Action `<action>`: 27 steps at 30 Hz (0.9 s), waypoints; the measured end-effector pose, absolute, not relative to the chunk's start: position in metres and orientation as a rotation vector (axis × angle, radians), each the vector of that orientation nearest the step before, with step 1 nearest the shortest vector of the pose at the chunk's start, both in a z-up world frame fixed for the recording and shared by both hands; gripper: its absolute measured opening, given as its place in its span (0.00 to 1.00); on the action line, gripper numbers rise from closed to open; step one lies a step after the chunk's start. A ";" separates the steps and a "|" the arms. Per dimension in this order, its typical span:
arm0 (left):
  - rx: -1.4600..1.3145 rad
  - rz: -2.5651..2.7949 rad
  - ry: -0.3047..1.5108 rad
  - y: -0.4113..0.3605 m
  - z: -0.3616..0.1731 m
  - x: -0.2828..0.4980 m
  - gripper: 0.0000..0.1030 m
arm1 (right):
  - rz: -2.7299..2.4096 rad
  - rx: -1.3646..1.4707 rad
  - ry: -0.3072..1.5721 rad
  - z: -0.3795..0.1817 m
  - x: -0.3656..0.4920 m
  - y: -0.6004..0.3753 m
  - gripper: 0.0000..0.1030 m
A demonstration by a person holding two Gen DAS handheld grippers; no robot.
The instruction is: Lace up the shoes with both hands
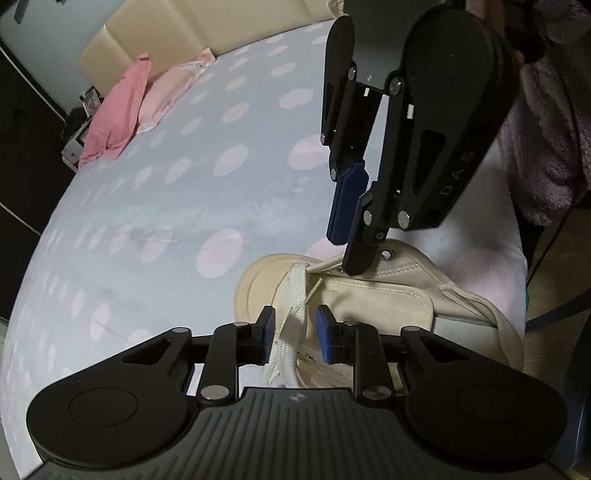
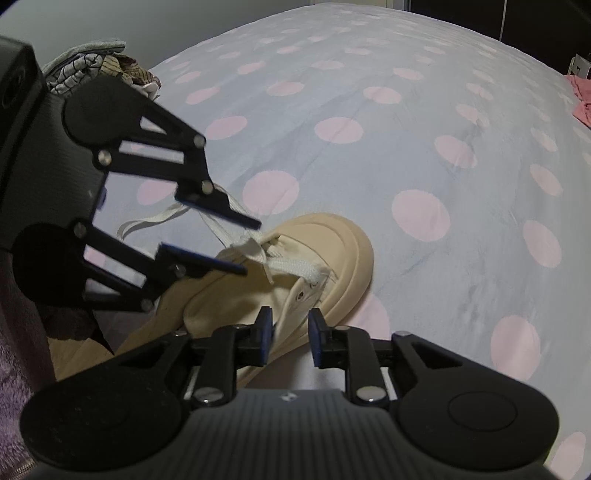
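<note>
A cream canvas shoe (image 1: pixel 388 302) (image 2: pixel 343 251) lies on its side on the polka-dot bed sheet (image 1: pixel 166 221) (image 2: pixel 406 147). Its flat white lace (image 1: pixel 291 295) (image 2: pixel 291 266) crosses the toe end and trails loose toward me. My left gripper (image 1: pixel 294 334) (image 2: pixel 252 246) is open; the lace runs between its blue pads with a gap on each side. My right gripper (image 2: pixel 290 332) (image 1: pixel 347 247) is open too, poised over the shoe's eyelet flap, with a metal eyelet (image 2: pixel 300 294) just beyond its fingertips. Nothing is pinched.
A pink cloth (image 1: pixel 118 118) and a pale pink pillow (image 1: pixel 173 88) lie by the cream headboard (image 1: pixel 166 33). A heap of clothes (image 2: pixel 99 66) sits at the bed's far corner. A fuzzy purple sleeve (image 1: pixel 546 147) hangs near the right gripper.
</note>
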State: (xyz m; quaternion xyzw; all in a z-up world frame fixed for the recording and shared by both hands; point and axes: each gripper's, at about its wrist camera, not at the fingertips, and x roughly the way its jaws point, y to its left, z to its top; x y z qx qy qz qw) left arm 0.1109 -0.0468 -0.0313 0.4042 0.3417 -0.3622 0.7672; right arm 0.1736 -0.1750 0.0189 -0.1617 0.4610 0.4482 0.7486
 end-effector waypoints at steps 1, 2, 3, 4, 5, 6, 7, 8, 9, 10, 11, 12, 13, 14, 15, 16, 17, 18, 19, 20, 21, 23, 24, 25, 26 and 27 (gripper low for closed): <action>0.870 -0.785 0.754 -0.048 -0.032 0.113 0.17 | 0.980 -0.350 1.008 0.019 0.174 -0.175 0.21; 0.863 -0.785 0.765 -0.048 -0.033 0.115 0.13 | 0.980 -0.346 1.008 0.019 0.174 -0.175 0.19; 0.858 -0.785 0.775 -0.048 -0.034 0.117 0.09 | 0.980 -0.342 1.008 0.019 0.174 -0.176 0.17; 0.855 -0.783 0.781 -0.048 -0.034 0.118 0.06 | 0.980 -0.338 1.007 0.019 0.175 -0.176 0.14; 0.851 -0.780 0.785 -0.048 -0.034 0.118 0.05 | 0.980 -0.335 1.007 0.019 0.175 -0.176 0.10; 0.842 -0.778 0.789 -0.048 -0.033 0.119 0.03 | 0.976 -0.324 1.017 0.018 0.176 -0.178 0.09; 0.830 -0.777 0.793 -0.047 -0.032 0.120 0.01 | 0.971 -0.313 1.028 0.018 0.178 -0.179 0.08; 0.817 -0.776 0.797 -0.047 -0.031 0.120 0.01 | 0.966 -0.302 1.039 0.017 0.179 -0.181 0.08; 0.802 -0.783 0.805 -0.048 -0.030 0.121 0.01 | 0.959 -0.296 1.046 0.016 0.180 -0.183 0.08; 0.794 -0.796 0.812 -0.049 -0.029 0.120 0.01 | 0.954 -0.289 1.052 0.015 0.181 -0.184 0.08; 0.791 -0.810 0.817 -0.052 -0.029 0.119 0.01 | 0.949 -0.282 1.059 0.015 0.182 -0.185 0.08; 0.787 -0.824 0.822 -0.054 -0.029 0.117 0.01 | 0.948 -0.275 1.062 0.014 0.182 -0.186 0.08; 0.784 -0.834 0.830 -0.056 -0.030 0.117 0.01 | 0.948 -0.269 1.065 0.014 0.183 -0.186 0.08; 0.782 -0.842 0.840 -0.058 -0.031 0.116 0.01 | 0.949 -0.269 1.065 0.015 0.182 -0.185 0.08; 0.778 -0.841 0.855 -0.060 -0.033 0.117 0.01 | 0.949 -0.270 1.065 0.015 0.182 -0.184 0.08; 0.776 -0.832 0.872 -0.060 -0.037 0.120 0.01 | 0.951 -0.272 1.064 0.015 0.182 -0.182 0.08; 0.779 -0.821 0.888 -0.060 -0.040 0.123 0.01 | 0.952 -0.274 1.064 0.016 0.181 -0.182 0.08; 0.785 -0.815 0.900 -0.060 -0.043 0.125 0.01 | 0.952 -0.274 1.064 0.016 0.181 -0.182 0.08; 0.788 -0.813 0.907 -0.059 -0.044 0.127 0.01 | 0.953 -0.274 1.063 0.016 0.181 -0.182 0.08; 0.790 -0.815 0.909 -0.059 -0.045 0.128 0.01 | 0.953 -0.274 1.063 0.016 0.181 -0.182 0.08; 0.790 -0.820 0.909 -0.060 -0.046 0.128 0.01 | 0.953 -0.273 1.064 0.016 0.181 -0.182 0.08; 0.794 -0.831 0.908 -0.061 -0.047 0.127 0.01 | 0.952 -0.270 1.065 0.016 0.182 -0.183 0.08; 0.800 -0.838 0.907 -0.062 -0.047 0.127 0.01 | 0.952 -0.270 1.066 0.016 0.182 -0.183 0.08; 0.806 -0.844 0.907 -0.063 -0.048 0.126 0.01 | 0.952 -0.270 1.066 0.016 0.182 -0.183 0.08; 0.811 -0.847 0.907 -0.063 -0.050 0.126 0.01 | 0.953 -0.270 1.066 0.016 0.183 -0.183 0.08; 0.817 -0.848 0.907 -0.064 -0.051 0.126 0.01 | 0.953 -0.271 1.066 0.016 0.183 -0.183 0.08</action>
